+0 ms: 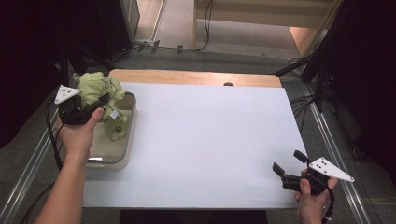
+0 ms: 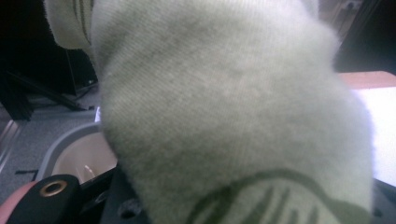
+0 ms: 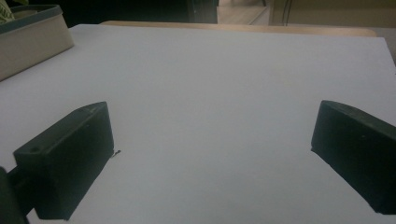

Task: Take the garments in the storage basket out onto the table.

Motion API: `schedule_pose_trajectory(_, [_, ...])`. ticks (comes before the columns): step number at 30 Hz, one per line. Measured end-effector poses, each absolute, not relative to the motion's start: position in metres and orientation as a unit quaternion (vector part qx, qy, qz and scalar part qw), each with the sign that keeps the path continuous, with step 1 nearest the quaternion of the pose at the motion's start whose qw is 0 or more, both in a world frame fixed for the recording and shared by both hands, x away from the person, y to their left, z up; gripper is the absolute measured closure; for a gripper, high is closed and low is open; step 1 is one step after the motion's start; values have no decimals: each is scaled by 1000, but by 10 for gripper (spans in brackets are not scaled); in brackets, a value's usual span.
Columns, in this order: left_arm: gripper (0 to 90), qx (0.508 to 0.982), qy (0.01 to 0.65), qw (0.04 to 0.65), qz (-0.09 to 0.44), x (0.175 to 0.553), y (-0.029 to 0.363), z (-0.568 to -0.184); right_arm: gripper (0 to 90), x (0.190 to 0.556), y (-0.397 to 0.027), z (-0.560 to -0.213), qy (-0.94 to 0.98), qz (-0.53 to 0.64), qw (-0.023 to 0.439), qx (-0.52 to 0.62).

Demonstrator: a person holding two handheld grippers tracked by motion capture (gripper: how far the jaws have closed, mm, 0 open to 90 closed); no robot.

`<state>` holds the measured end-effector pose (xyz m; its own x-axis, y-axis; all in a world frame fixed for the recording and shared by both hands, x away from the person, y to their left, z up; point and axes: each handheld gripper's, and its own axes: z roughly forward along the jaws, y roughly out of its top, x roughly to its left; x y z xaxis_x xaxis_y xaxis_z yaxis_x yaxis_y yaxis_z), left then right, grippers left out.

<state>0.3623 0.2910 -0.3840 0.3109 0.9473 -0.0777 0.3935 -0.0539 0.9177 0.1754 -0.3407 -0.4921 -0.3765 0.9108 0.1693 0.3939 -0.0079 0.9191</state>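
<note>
My left gripper (image 1: 99, 101) is held over the left side of the table, shut on a bundle of light green cloth (image 1: 97, 87) with a dark print. Part of the cloth hangs down to the beige tub (image 1: 122, 156) below it. In the left gripper view the green cloth (image 2: 224, 107) fills the space between the jaws and hides their tips. My right gripper (image 1: 289, 162) rests near the table's front right corner. Its jaws stand wide open over the bare white tabletop (image 3: 210, 84), with nothing between them (image 3: 212, 140).
The tub (image 3: 32, 42) with its grey rim sits at the table's left edge, its pale inside (image 2: 79, 161) seen under the cloth. A wooden strip (image 1: 196, 77) runs along the far edge. Dark stands and cables surround the table.
</note>
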Motion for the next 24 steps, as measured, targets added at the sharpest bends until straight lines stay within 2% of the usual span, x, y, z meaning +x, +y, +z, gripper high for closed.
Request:
schedule_pose_trajectory(15, [552,631,496,511,309,351,286,-365,0,175,-342,-492,654,508,259,497])
schedule_pose_trajectory(24, [551,630,478,527,313,343,276,-349,0,176,-342,-492,654,508,260,497])
